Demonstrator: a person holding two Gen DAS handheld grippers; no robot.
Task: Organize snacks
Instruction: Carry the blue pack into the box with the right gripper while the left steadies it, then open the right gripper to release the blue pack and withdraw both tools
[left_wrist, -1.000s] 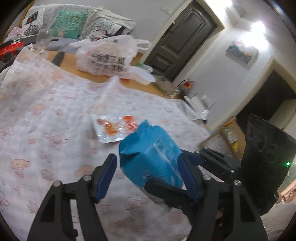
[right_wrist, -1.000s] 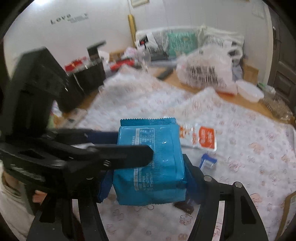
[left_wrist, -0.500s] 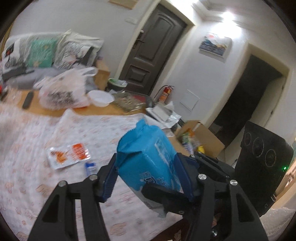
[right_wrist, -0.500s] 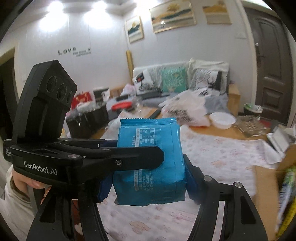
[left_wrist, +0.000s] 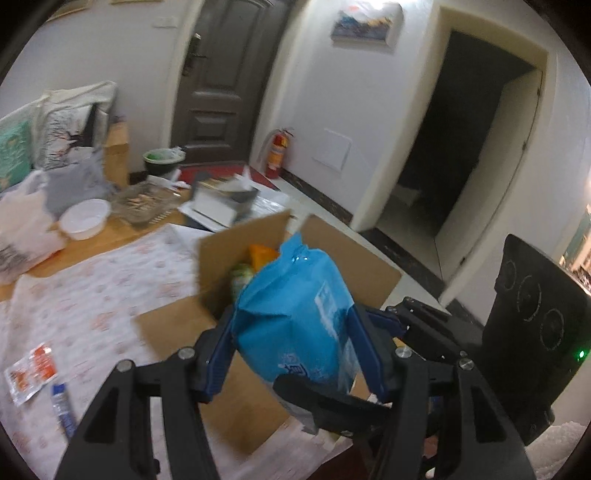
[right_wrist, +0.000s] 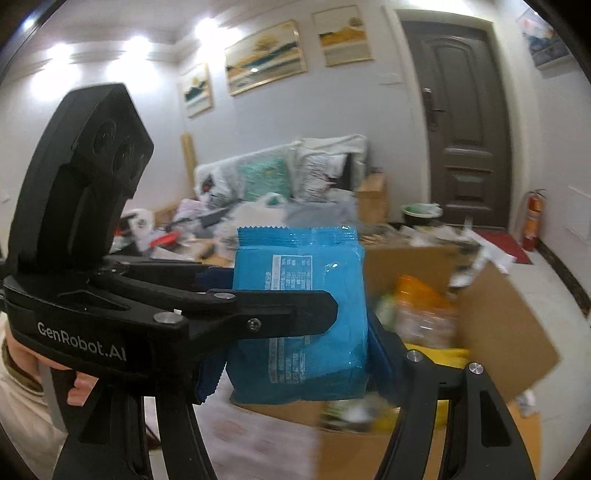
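Above a cloth-covered table in a cluttered living room, seen from the left wrist camera, the left gripper (left_wrist: 291, 343) clamps a blue snack packet (left_wrist: 295, 317) between its blue finger pads (left_wrist: 364, 350), closed to the packet's width, holding it in the air in front of an open cardboard box (left_wrist: 258, 266) whose flaps are spread and which holds an orange packet (left_wrist: 262, 254) and a greenish one. From the right, the other gripper's black finger crosses the lower part of the blue packet. On the flower-printed tablecloth (left_wrist: 92, 288) at lower left lie a red-and-white sachet (left_wrist: 31, 373) and, just beside it, a small blue-and-white tube (left_wrist: 62, 408); farther back sit a white bowl (left_wrist: 85, 219) and a white plastic bag (left_wrist: 18, 229), with a dark door (left_wrist: 218, 81) and a red fire extinguisher (left_wrist: 277, 151) beyond. From the right wrist camera, the right gripper (right_wrist: 299, 354) also grips the same blue snack packet (right_wrist: 306, 332), printed back facing the lens and serrated top edge upward, its fingers pressed against the packet's two sides. Across the packet's front runs a black finger of the left gripper (right_wrist: 280, 314), whose body bears the lettering "GenRobot.AI", a person's hand (right_wrist: 79, 387) wrapped under it. To the right and behind the packet stands the cardboard box (right_wrist: 509, 332), blurred, with orange and yellow wrappers inside; three framed pictures (right_wrist: 266, 57) hang on the wall above a sofa piled with cushions (right_wrist: 266, 177).
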